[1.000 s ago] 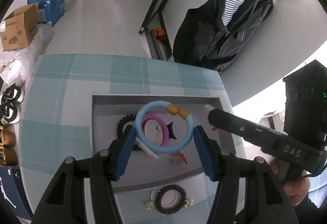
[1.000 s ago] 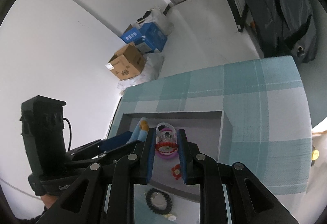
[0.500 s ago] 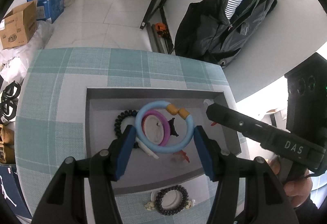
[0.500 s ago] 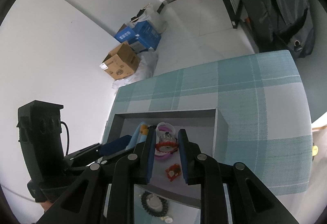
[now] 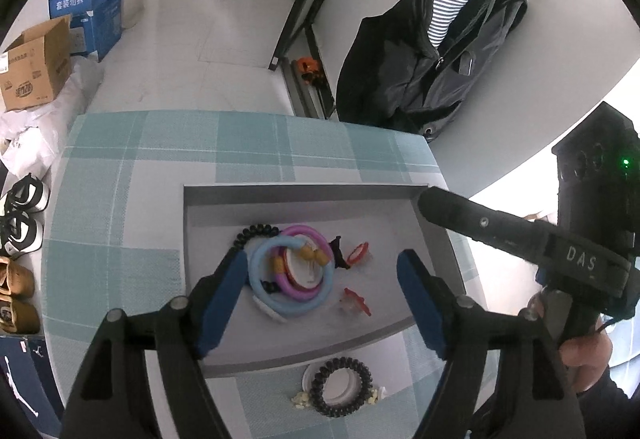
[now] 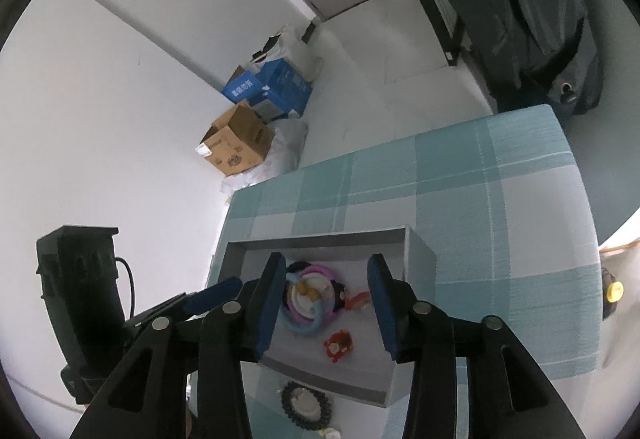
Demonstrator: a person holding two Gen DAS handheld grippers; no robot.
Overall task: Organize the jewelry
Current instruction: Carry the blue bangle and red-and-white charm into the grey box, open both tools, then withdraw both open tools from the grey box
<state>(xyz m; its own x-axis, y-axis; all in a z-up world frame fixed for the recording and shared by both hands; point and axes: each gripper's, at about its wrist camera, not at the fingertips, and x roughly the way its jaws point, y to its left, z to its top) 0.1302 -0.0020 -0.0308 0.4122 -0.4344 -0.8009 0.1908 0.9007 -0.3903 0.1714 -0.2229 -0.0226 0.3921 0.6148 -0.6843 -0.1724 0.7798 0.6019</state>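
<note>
Hovering: both of my grippers hang over the grey tray (image 5: 304, 191), nothing in either one.
Left gripper (image 5: 322, 295): jaws just been opening, wide now — the blue bangle (image 5: 289, 279) lies loose on the tray floor between them, pads not touching it.
Right gripper (image 6: 327, 303): jaws just been opening too, partly apart, empty; the small red-rimmed piece (image 5: 359, 251) sits on the tray below.
Pile: blue bangle overlapping the pink bangle (image 5: 308, 259), black bead bracelet (image 5: 250, 233) at its 10 o'clock, a red charm (image 5: 354, 303) at 4 o'clock.
Still outside: black coil hair tie (image 5: 340, 393) on a white disc, at 6 o'clock from the tray.
Handling guess: hair tie looks light and squishy — I'd pinch across one side of the ring; the disc under it may slide.
</note>
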